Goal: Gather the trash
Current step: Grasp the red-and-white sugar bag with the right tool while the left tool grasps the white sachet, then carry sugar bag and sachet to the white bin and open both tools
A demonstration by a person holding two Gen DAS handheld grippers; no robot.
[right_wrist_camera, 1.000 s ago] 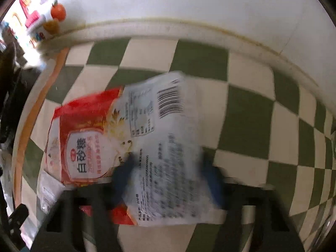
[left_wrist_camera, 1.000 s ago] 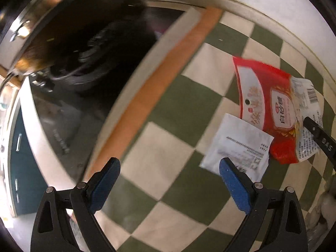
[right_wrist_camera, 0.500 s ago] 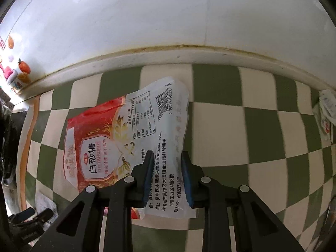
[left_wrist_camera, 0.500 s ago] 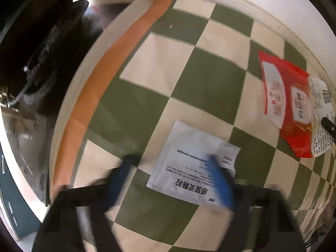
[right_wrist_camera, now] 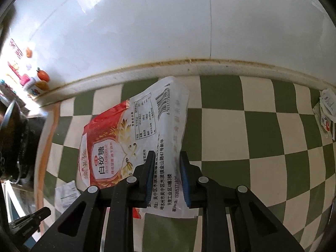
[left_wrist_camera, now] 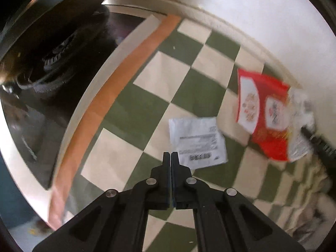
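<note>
Trash on the checkered green-and-cream floor [left_wrist_camera: 184, 88] is what I am gathering: a red-and-white sugar bag [right_wrist_camera: 134, 138] and a white paper slip [left_wrist_camera: 197, 140]. A second ago my left gripper [left_wrist_camera: 170, 155] stood wide above the slip; now its jaws are pressed flat together, and the slip's near corner sits right at the tips, though I cannot tell whether it is pinched. My right gripper [right_wrist_camera: 167, 157], blurred and wider a second ago, has its jaws closing on the white back panel of the bag, whose lower part is lifted off the floor between the pads. Both grippers point steeply down at the floor, the right one toward the white wall [right_wrist_camera: 168, 27] and its baseboard. The bag's front reads 白砂糖; the back carries a barcode beginning 6 921775 and an address line with 木渎镇金山路47号. The slip's small print is too blurred to read. More crumpled wrappers [right_wrist_camera: 326, 109] lie well apart at the right edge.
</note>
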